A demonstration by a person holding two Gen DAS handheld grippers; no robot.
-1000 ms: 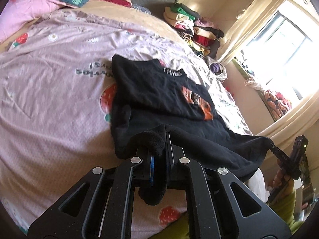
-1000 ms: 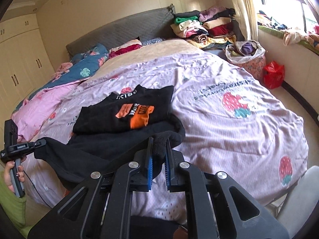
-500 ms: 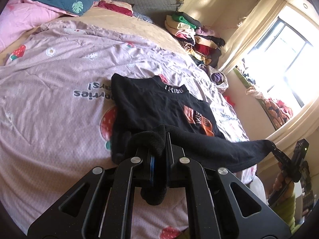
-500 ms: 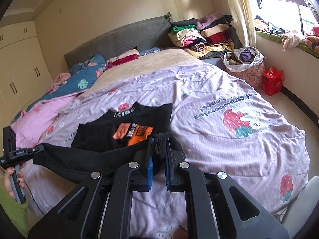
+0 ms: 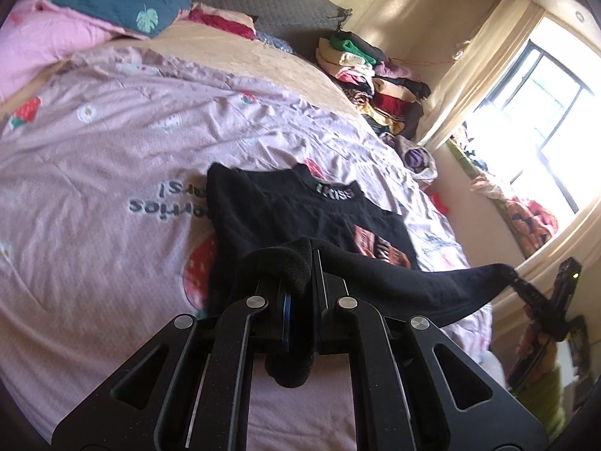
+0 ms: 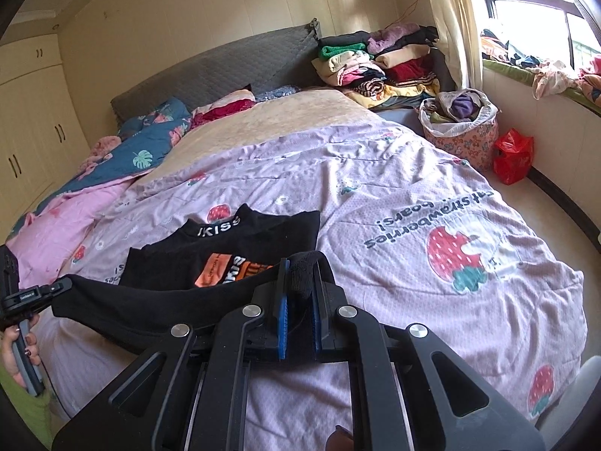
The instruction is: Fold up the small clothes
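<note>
The black shirt point(image 5: 285, 210) lies on the lilac strawberry bedspread point(image 5: 94, 158), collar lettered KISS, an orange print on its chest. Its lower hem is lifted off the bed and stretched in a taut band between the two tools: the left gripper point(image 5: 298, 282) is clenched on one corner, the right gripper point(image 6: 300, 285) on the other (fabric bunched between blue pads). Only the right view shows the floral laundry basket point(image 6: 465, 139), red bag point(image 6: 512, 156) and wardrobe doors point(image 6: 30, 127); both show the stacked clothes point(image 5: 360, 75).
</note>
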